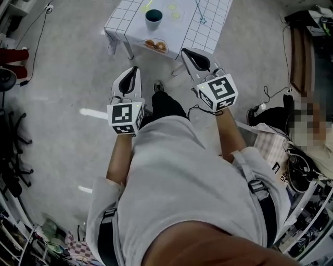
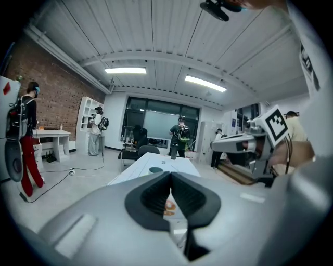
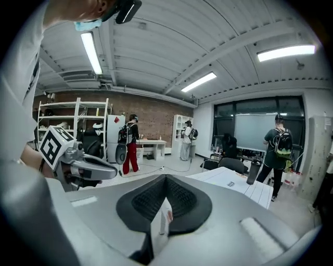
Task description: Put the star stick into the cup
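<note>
The dark teal cup [image 1: 153, 18] stands on the white grid-cloth table [image 1: 213, 21] at the top of the head view. The star stick [image 1: 201, 14] is a thin blue rod lying on the cloth to the cup's right. My left gripper [image 1: 135, 70] is held in front of the body, short of the table, with its jaws shut and nothing in them. My right gripper [image 1: 184, 52] is also shut and empty, with its tips near the table's front edge. The left gripper view looks over the shut jaws [image 2: 170, 174] at the table and the cup [image 2: 155, 170]. The right gripper view shows its shut jaws [image 3: 166, 177].
A plate of doughnuts [image 1: 156, 45] sits at the table's near edge, with pale yellow items [image 1: 173, 11] behind the cup. Black chairs [image 1: 13, 150] stand at the left, bags and cables [image 1: 270, 111] at the right. Several people [image 2: 28, 135] stand about the room.
</note>
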Tool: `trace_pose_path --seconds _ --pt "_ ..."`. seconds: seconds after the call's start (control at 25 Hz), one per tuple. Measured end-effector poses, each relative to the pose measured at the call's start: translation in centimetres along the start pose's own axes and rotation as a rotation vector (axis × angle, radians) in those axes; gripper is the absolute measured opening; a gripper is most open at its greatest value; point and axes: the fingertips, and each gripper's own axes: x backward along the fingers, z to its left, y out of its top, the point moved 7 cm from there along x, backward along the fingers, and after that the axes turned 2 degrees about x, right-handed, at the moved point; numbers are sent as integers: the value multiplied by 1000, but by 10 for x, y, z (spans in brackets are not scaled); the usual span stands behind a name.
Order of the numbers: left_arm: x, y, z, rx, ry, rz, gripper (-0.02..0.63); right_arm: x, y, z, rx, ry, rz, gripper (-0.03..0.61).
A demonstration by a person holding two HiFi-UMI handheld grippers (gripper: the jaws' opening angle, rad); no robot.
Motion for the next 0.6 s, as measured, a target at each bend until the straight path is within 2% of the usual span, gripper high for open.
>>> trace_pose_path --seconds 0.28,0.44,0.6 --pt "-74 16 42 1 2 31 3 -61 -17 -97 -103 -40 109 -2" --pt "-126 24 71 27 0 73 3 -100 -43 -164 -168 -80 211 -2" --pt "-180 24 94 58 33 121 3 -138 -67 -234 -239 -117 286 -2"
